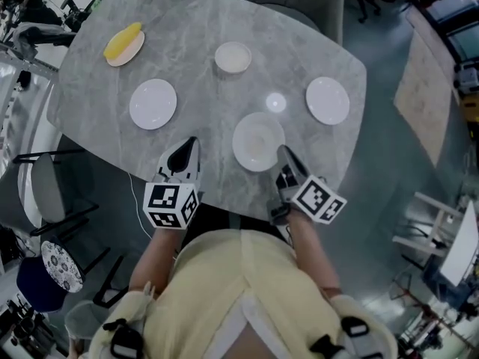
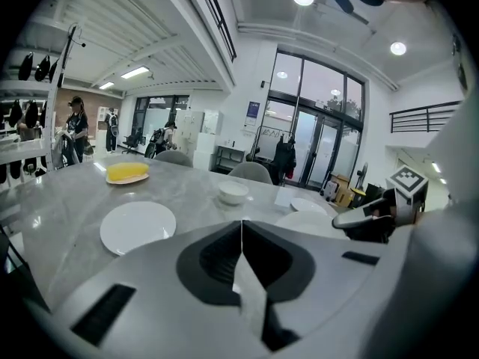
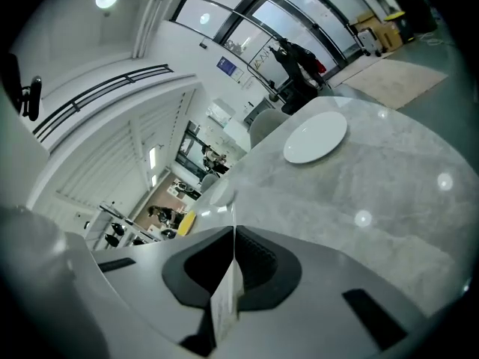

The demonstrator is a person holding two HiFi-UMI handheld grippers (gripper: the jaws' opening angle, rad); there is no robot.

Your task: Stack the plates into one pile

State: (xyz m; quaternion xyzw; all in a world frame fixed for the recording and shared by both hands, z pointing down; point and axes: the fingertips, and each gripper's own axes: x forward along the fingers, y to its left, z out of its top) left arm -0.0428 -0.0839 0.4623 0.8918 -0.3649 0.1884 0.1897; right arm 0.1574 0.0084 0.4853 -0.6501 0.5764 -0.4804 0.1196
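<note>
Left gripper point(image 1: 188, 146): jaws together, empty; over the table point(image 1: 202, 21) edge, near the left plate point(image 1: 153, 103)
Right gripper point(image 1: 285, 154): jaws together, empty; just beside the middle plate point(image 1: 258, 141)
Plates: the right plate point(image 1: 327, 100) lies well apart; no pile yet
Risk: closed jaws would probably push a plate, not grip its rim

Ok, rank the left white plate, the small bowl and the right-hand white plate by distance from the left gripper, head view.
1. Left white plate, just ahead of the left gripper.
2. Small bowl, far middle.
3. Right-hand white plate, far over on the right.
</note>
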